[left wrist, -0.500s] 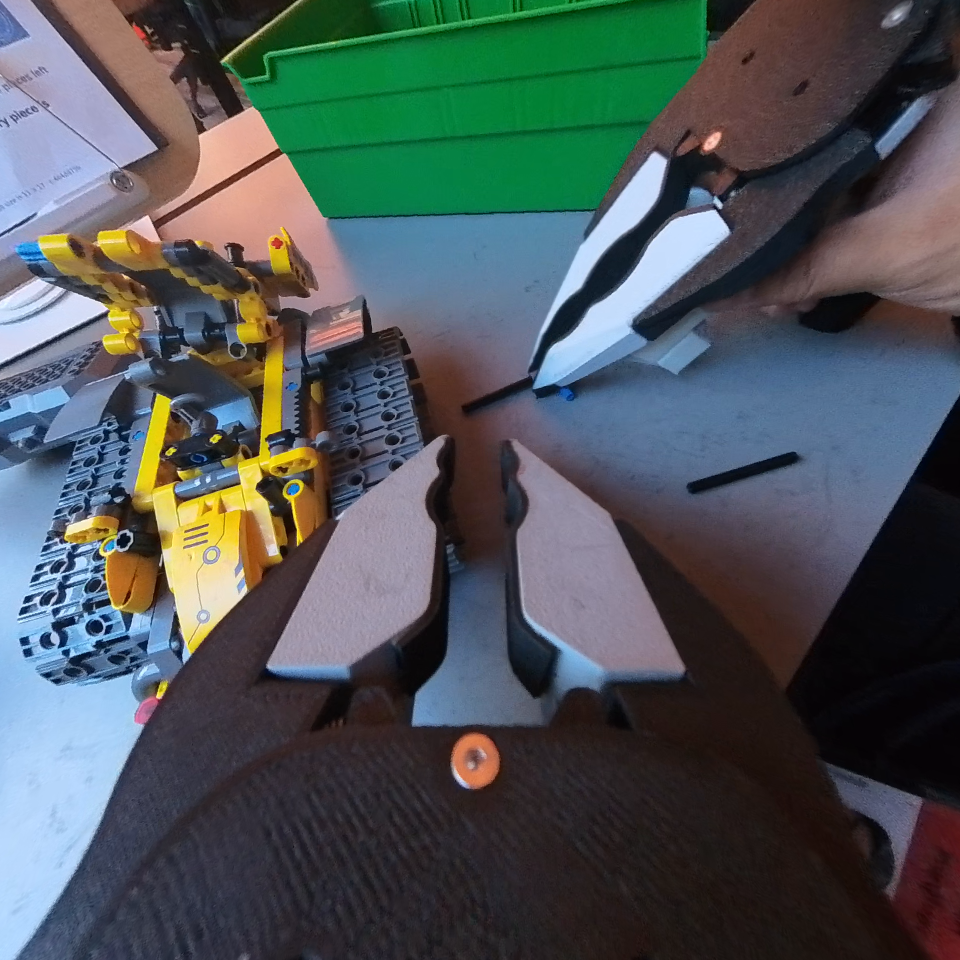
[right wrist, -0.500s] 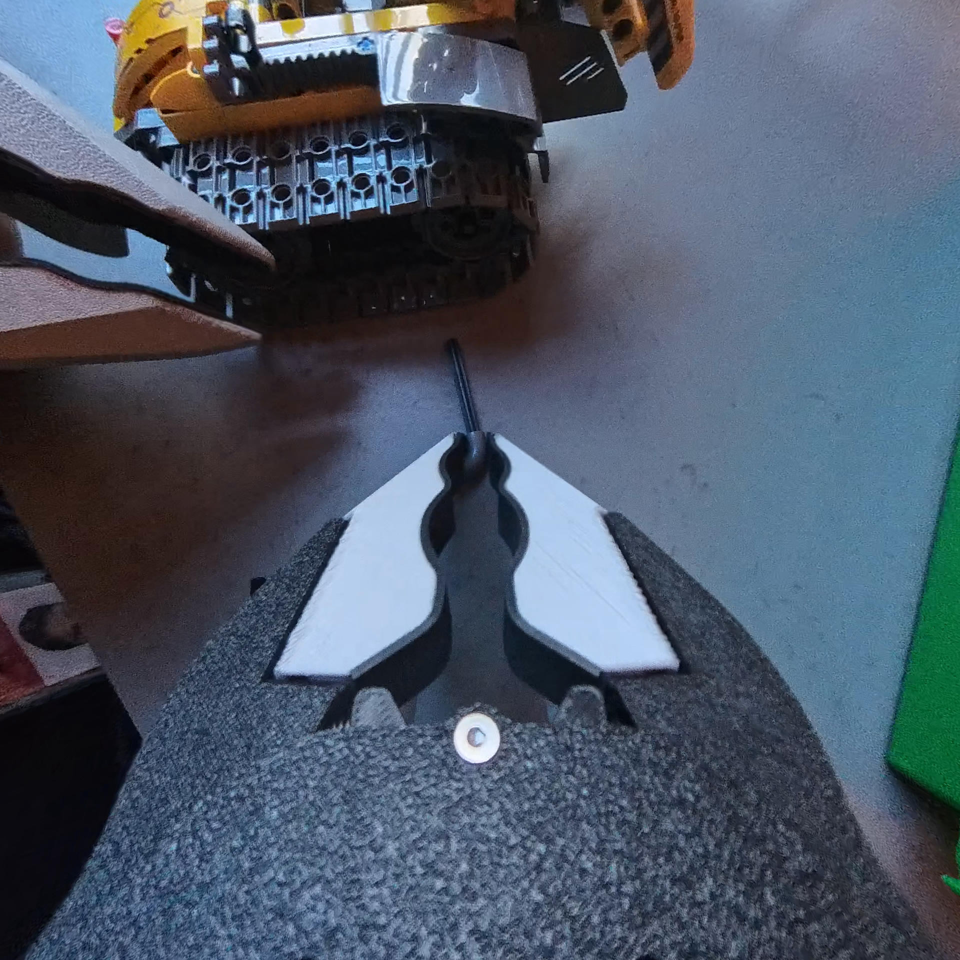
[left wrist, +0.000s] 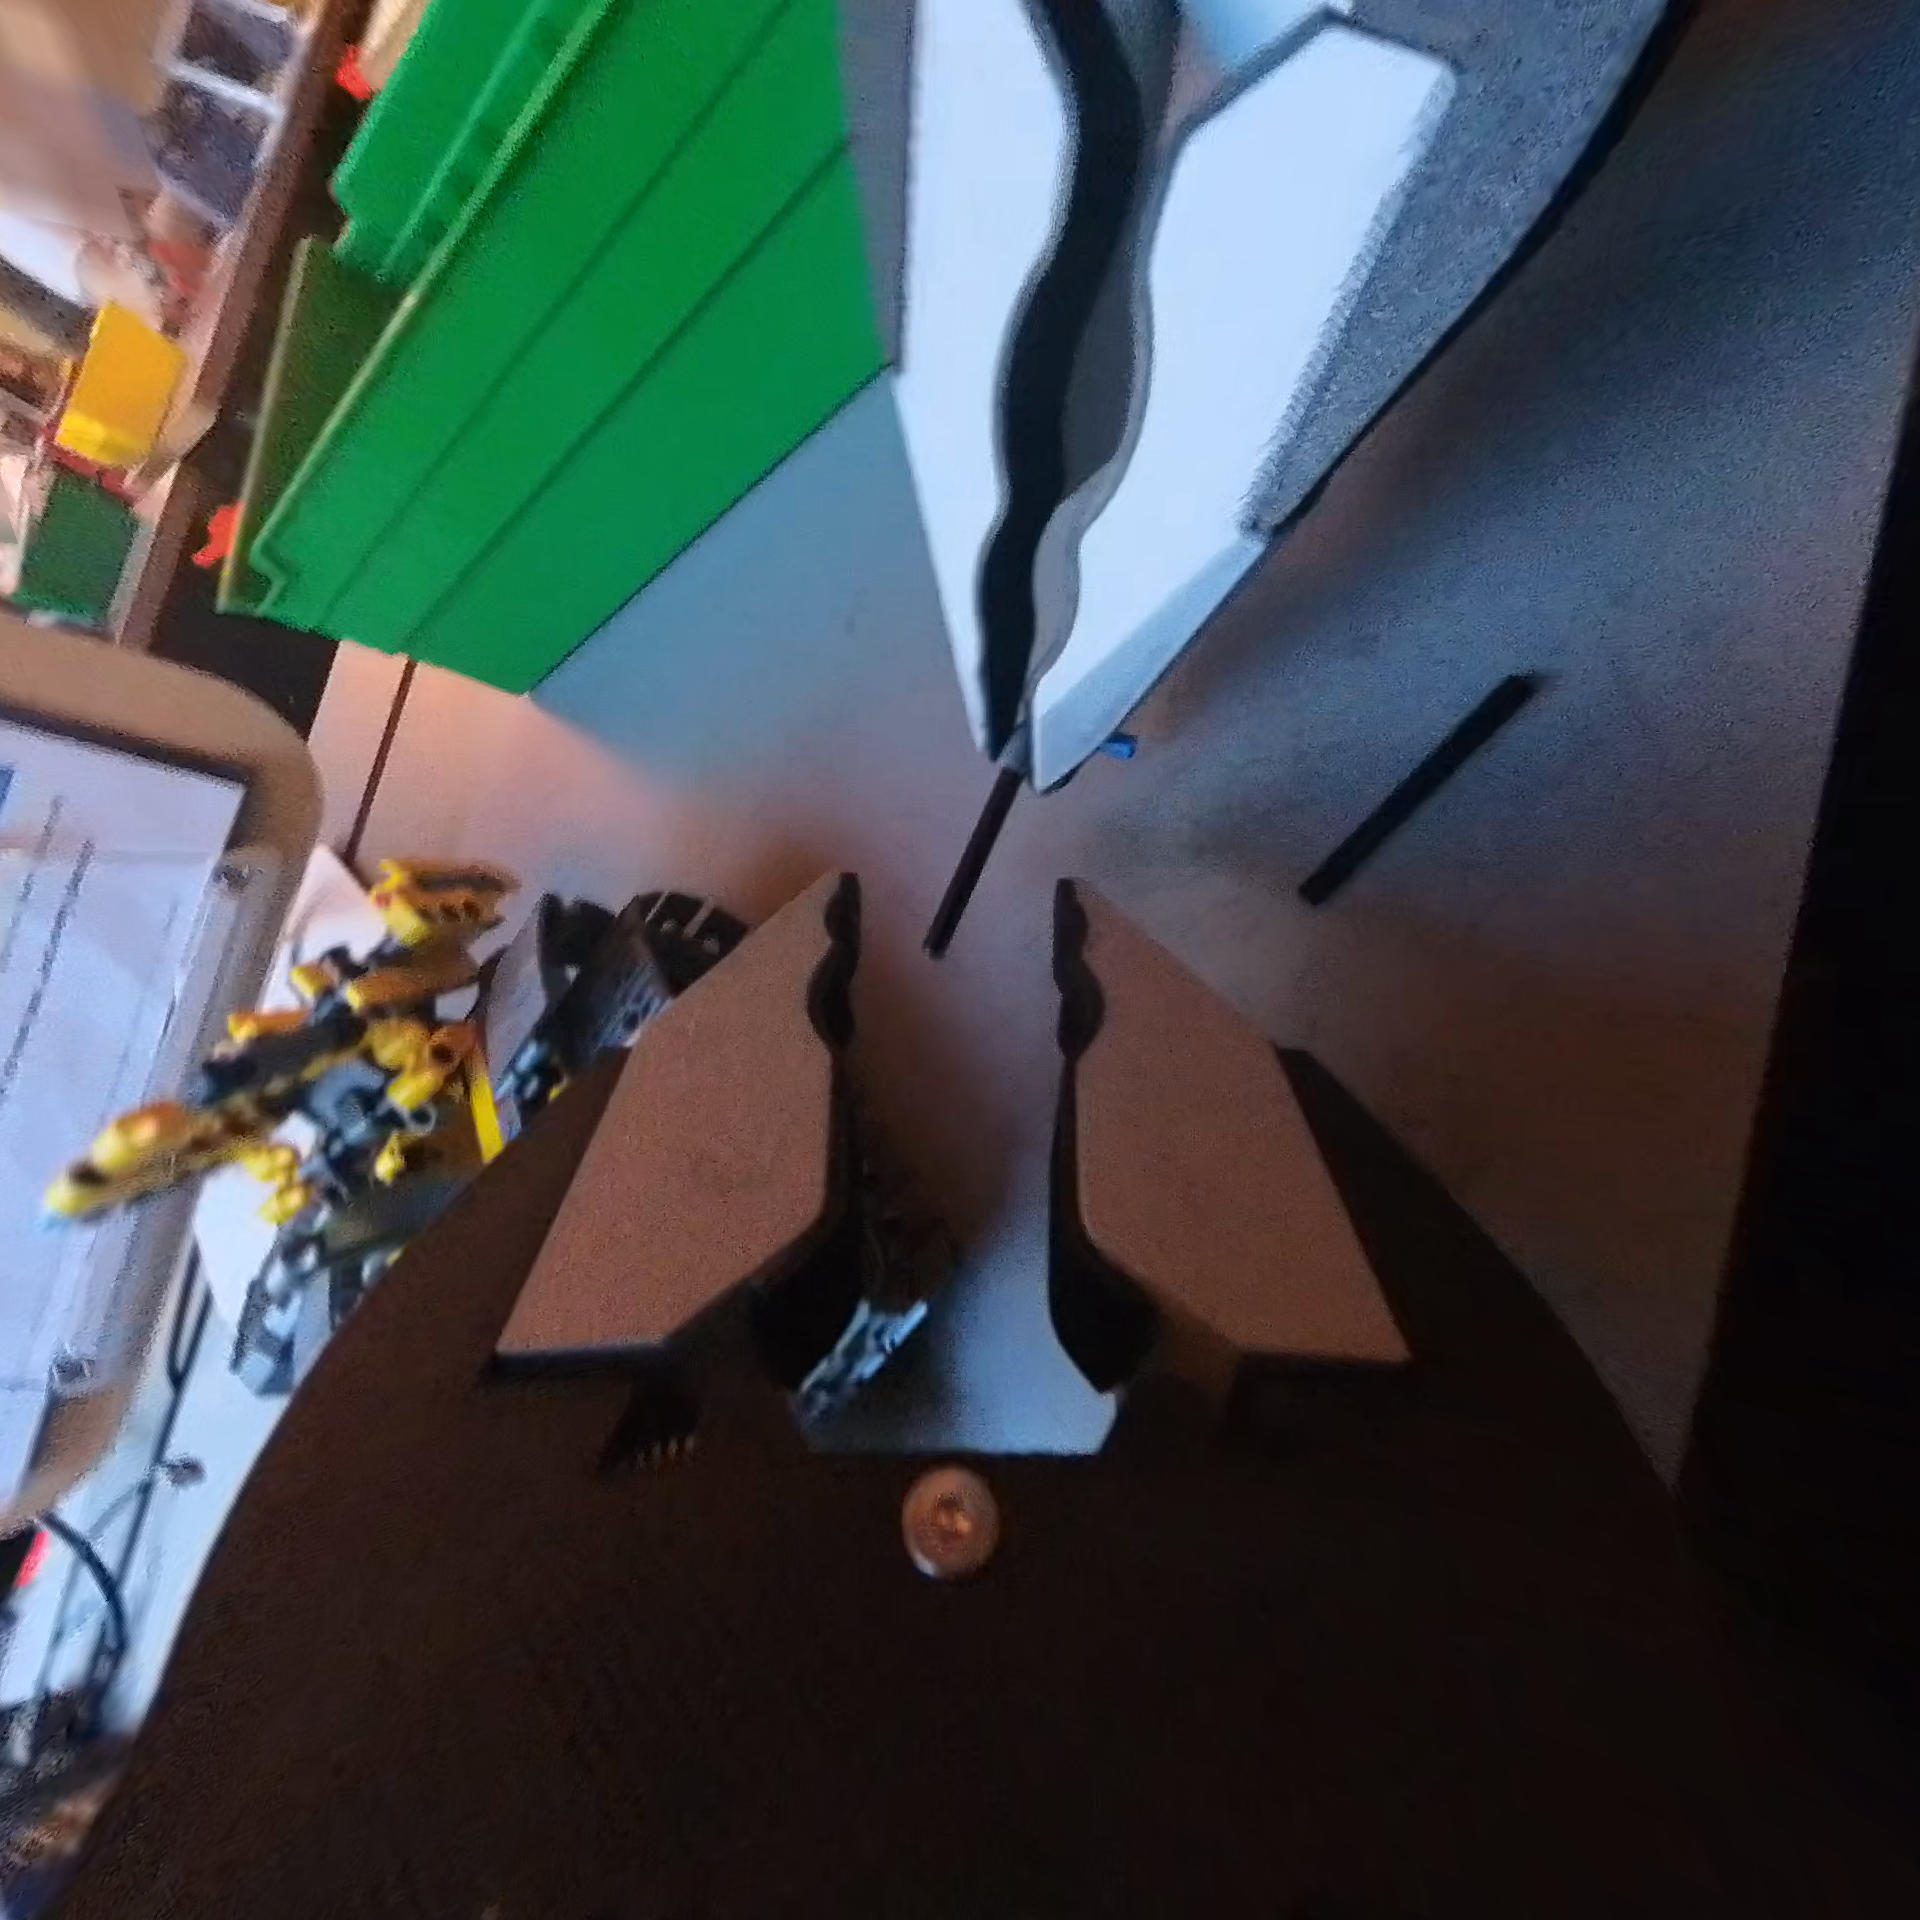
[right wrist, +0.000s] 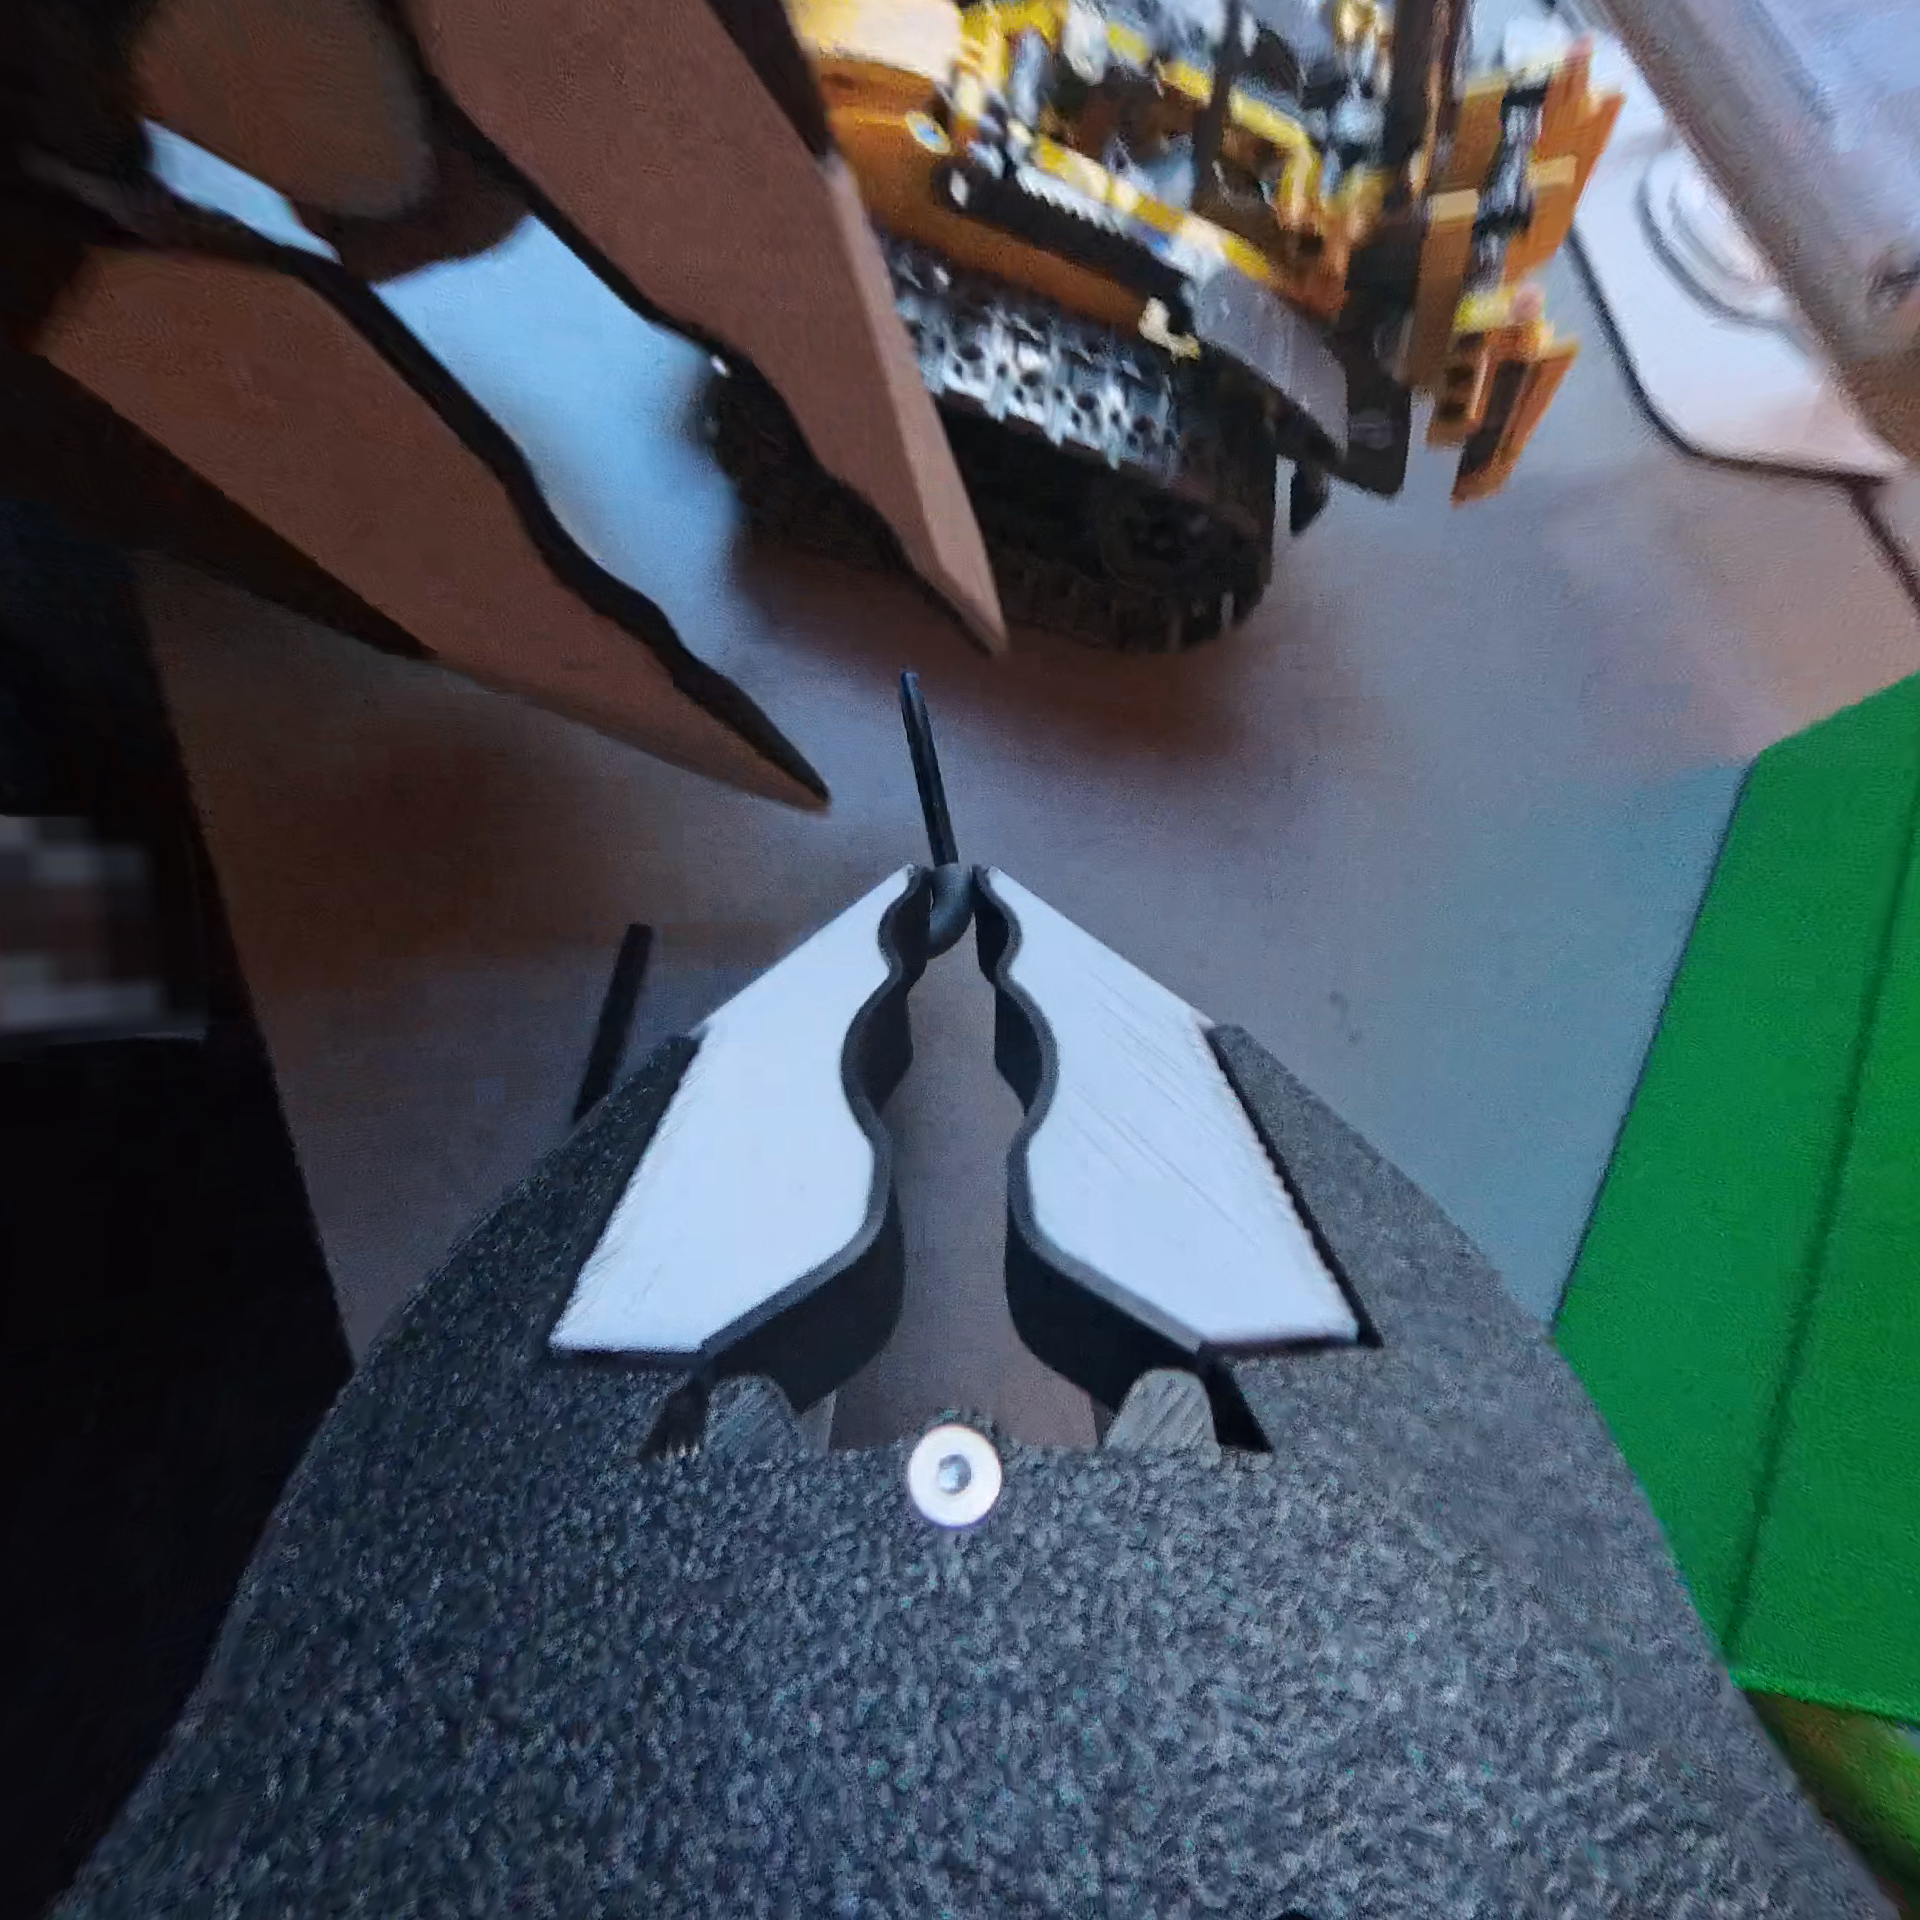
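Note:
My right gripper (right wrist: pixel 945 883) has white fingers and is shut on one end of a thin black rod (right wrist: pixel 925 769), which sticks out forward, off the table. My left gripper (left wrist: pixel 956 899) has brown fingers and is open and empty. In the left wrist view the rod (left wrist: pixel 966 873) points down from the right gripper (left wrist: pixel 1013 758), its free end just in front of the gap between my left fingertips. In the right wrist view the left gripper (right wrist: pixel 899 717) comes in from the upper left, its fingers on either side of the rod's tip without touching it.
A yellow and grey tracked toy vehicle (right wrist: pixel 1143 312) stands on the grey table (right wrist: pixel 1455 831), left of my left gripper (left wrist: pixel 343 1039). A second black rod (left wrist: pixel 1418 790) lies on the table. A green bin (left wrist: pixel 582 343) stands behind. A sheet in a stand (left wrist: pixel 104 987) is at far left. Less than 4 cm separates the two grippers' tips.
The right gripper has lifted the rod off the table and brought it towards the left gripper. The left gripper has tilted and its jaws have opened wider.

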Tool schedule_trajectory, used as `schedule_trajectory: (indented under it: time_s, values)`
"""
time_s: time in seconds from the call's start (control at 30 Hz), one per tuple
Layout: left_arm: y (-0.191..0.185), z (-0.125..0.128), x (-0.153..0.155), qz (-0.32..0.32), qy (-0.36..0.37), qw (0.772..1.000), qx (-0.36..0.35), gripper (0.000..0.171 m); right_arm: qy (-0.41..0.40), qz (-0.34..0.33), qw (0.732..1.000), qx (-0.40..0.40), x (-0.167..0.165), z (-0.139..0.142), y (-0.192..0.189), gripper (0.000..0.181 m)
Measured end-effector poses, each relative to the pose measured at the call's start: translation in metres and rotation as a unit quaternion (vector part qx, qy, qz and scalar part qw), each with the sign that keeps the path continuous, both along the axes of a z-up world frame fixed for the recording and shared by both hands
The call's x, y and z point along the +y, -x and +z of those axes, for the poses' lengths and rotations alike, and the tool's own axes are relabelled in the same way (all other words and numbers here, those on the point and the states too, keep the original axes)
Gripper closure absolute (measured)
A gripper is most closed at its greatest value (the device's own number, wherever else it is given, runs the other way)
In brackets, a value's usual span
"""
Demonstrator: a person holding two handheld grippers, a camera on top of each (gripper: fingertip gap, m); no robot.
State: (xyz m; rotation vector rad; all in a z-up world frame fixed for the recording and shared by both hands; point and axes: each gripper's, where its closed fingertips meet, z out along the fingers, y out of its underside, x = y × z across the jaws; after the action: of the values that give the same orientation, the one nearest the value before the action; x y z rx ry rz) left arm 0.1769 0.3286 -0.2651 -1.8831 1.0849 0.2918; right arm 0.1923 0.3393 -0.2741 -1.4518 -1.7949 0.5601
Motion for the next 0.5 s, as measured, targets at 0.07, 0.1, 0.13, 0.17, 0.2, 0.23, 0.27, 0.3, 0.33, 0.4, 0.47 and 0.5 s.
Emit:
schedule_trajectory:
  time_s: [0.07,0.1,0.13,0.17,0.2,0.23,0.27,0.3,0.33,0.4,0.47,0.5]
  values:
    - [-0.005,-0.004,0.004,-0.014,0.007,1.0,0.021,0.141,-0.025,0.019,0.999,0.019,-0.008,0.008,0.002,0.176]
    - [-0.006,-0.006,0.006,-0.018,0.011,0.999,0.029,0.147,-0.035,0.03,0.999,0.028,-0.011,0.012,0.003,0.175]
    - [-0.006,-0.007,0.007,-0.021,0.013,0.999,0.038,0.153,-0.044,0.036,0.998,0.033,-0.013,0.015,0.003,0.175]
    - [-0.005,-0.007,0.007,-0.023,0.011,0.999,0.044,0.158,-0.055,0.037,0.997,0.033,-0.013,0.016,0.002,0.175]
    - [-0.006,-0.007,0.006,-0.026,0.009,0.999,0.041,0.164,-0.065,0.035,0.997,0.035,-0.011,0.017,0.002,0.175]
    - [-0.007,-0.004,0.008,-0.02,-0.004,0.999,0.029,0.17,-0.074,0.027,0.996,0.041,-0.008,0.02,0.002,0.174]
    - [-0.007,-0.001,0.009,-0.012,-0.019,1.0,0.017,0.17,-0.072,0.019,0.996,0.048,-0.006,0.022,0.002,0.174]
    - [-0.006,0.001,0.01,-0.003,-0.035,0.999,0.011,0.17,-0.06,0.009,0.997,0.054,-0.005,0.024,0.002,0.173]
    - [-0.005,0.003,0.011,0.005,-0.052,0.999,0.007,0.17,-0.045,0.0,0.997,0.059,-0.004,0.025,0.003,0.172]
    - [-0.005,0.013,0.011,0.01,-0.108,0.994,0.008,0.17,-0.01,-0.003,0.998,0.054,-0.007,0.024,0.002,0.154]
    - [-0.01,0.02,0.006,-0.006,-0.141,0.99,0.011,0.17,0.029,0.011,0.999,0.035,-0.014,0.018,-0.002,0.152]
    - [-0.013,0.022,0.002,-0.021,-0.148,0.989,0.01,0.17,0.034,0.018,0.999,0.03,-0.016,0.017,-0.004,0.158]
